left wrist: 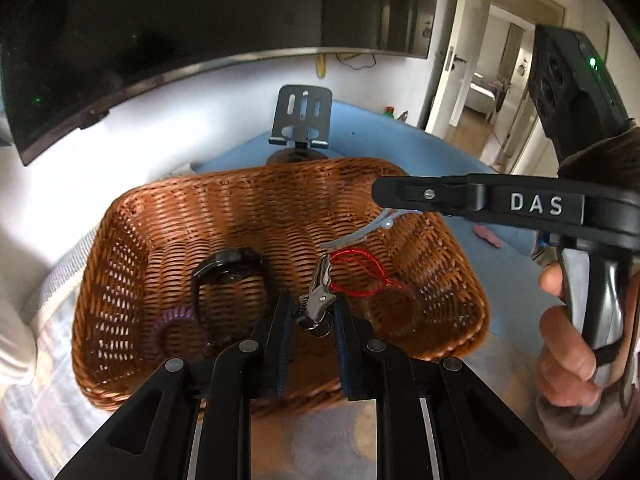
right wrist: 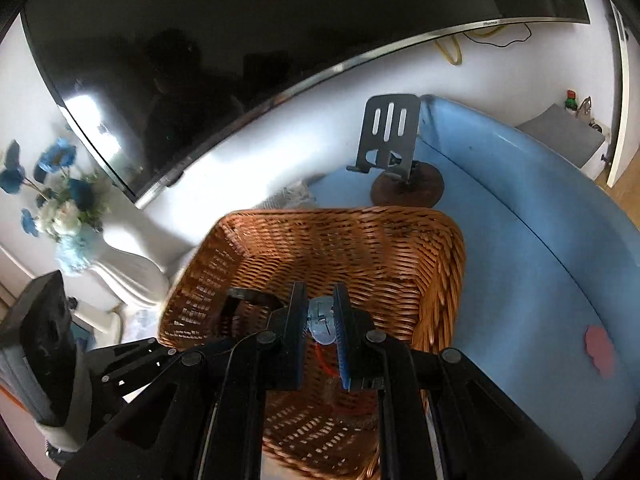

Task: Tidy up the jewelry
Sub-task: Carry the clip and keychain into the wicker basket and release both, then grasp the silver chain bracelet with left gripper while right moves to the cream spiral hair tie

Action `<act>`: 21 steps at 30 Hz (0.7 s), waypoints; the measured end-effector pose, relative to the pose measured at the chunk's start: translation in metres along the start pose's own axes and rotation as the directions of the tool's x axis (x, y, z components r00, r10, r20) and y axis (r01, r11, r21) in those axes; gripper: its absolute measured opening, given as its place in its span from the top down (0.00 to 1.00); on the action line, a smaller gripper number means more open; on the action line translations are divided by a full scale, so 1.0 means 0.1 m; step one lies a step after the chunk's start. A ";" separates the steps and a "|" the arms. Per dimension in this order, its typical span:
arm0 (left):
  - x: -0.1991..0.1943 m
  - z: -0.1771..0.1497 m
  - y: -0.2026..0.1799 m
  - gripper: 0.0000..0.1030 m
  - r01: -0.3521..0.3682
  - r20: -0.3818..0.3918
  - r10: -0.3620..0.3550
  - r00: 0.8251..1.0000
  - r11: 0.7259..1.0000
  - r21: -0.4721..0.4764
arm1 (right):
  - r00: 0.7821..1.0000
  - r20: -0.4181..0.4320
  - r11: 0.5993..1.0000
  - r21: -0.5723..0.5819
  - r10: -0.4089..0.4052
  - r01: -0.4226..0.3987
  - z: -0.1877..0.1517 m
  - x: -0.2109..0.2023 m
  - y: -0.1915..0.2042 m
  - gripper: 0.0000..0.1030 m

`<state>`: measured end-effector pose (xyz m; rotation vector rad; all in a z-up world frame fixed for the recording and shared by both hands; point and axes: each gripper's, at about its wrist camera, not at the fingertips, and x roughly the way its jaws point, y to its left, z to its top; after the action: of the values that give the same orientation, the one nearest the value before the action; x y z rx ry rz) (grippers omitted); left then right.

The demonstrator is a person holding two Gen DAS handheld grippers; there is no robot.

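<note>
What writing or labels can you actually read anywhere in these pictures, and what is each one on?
"DAS": white letters on the black body of the right gripper, seen from the left wrist view.
A small logo on the lower bezel of the television: too small to read.
No other readable text; the wicker basket carries none.

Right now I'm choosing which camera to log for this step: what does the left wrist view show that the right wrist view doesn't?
Only the left wrist view: keys in the left gripper, a purple coil hair tie, the hand holding the right gripper.

Only the right wrist view: blue flowers in a white vase, a pink piece in full on the blue surface.

Both: wicker basket, watch, red cord, the right gripper's clear hair clip, metal stand.
</note>
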<state>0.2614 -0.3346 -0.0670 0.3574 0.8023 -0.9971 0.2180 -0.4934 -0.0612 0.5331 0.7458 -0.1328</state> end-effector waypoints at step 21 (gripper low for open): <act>-1.69 -0.65 0.03 0.57 -0.106 0.209 0.127 0.970 0.989 -0.107 | 0.994 -0.036 0.982 -0.152 0.105 -0.109 -0.84 -0.79 0.71 0.56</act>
<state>0.1860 -0.1908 0.0144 0.2075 0.6227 -0.8669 0.1303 -0.3954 -0.0300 0.4273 0.7467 0.0322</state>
